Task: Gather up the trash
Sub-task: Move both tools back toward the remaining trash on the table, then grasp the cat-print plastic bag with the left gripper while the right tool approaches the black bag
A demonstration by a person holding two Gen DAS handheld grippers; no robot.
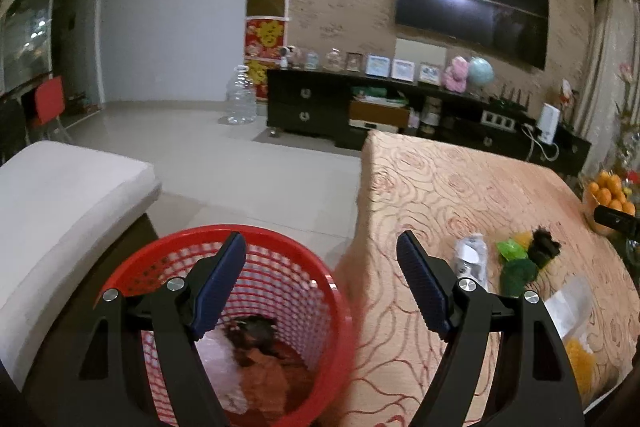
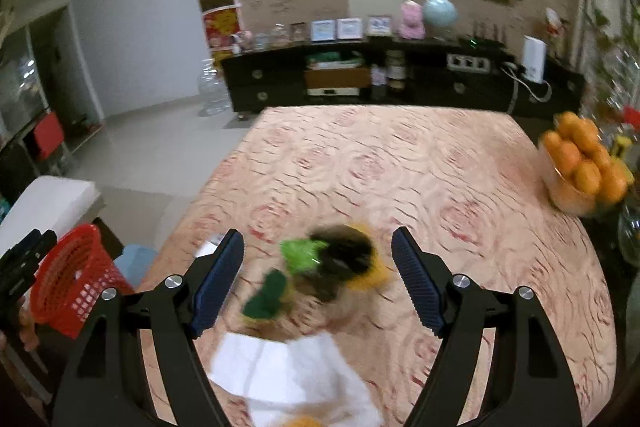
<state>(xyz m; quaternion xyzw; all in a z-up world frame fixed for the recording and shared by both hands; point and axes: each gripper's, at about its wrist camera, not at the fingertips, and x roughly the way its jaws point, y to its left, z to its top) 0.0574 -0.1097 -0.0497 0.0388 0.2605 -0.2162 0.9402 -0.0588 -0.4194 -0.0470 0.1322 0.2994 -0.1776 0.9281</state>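
While both tools (image 1: 320, 283) (image 2: 318, 281) gape empty, blur smears the green-black scraps (image 2: 320, 267).

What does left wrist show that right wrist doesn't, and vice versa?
Left wrist only: the inside of the red basket, with trash already at the bottom, seen past the open left claw; also a crushed clear bottle on the table.

Right wrist only: a white sheet lying near the open right claw, and the full bowl of oranges.

Both: the rose-patterned tablecloth, the green and black scraps (blurred in the right wrist view), the basket's rim, the TV and the dark cabinet.
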